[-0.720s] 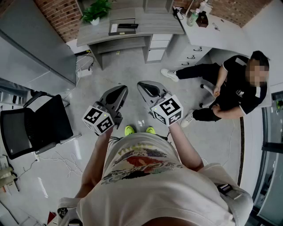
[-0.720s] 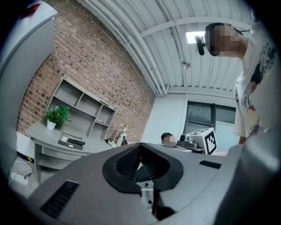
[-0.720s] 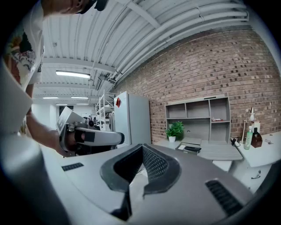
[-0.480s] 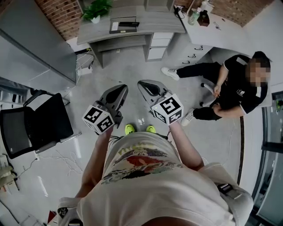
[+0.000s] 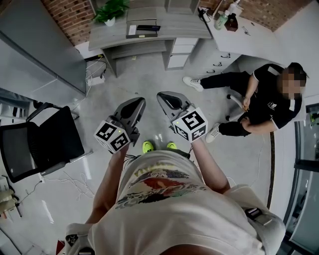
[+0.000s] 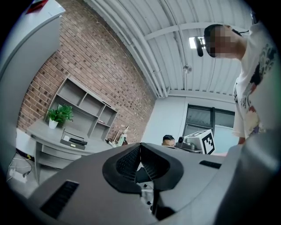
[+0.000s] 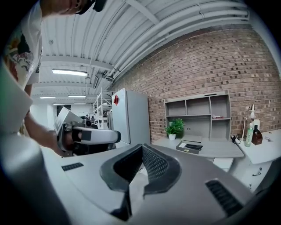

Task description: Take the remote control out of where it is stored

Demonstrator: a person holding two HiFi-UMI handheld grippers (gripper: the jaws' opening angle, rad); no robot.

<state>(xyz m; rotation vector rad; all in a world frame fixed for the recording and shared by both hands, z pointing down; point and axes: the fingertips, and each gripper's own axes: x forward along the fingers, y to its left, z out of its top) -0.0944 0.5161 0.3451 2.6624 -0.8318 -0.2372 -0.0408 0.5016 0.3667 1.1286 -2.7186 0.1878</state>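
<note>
Left tongs and right tongs side by side above the floor, both pairs closed together on nothing, remote control lying on a grey box on the far bench, well apart from the 2 tongs, 1 person seated at right.

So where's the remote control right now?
Head view, top centre: the remote control lies on a flat grey box on the desk, right of the potted plant.

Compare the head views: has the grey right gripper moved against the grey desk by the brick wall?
No. The grey right gripper keeps its place below the grey desk; nothing shifts noticeably.
</note>
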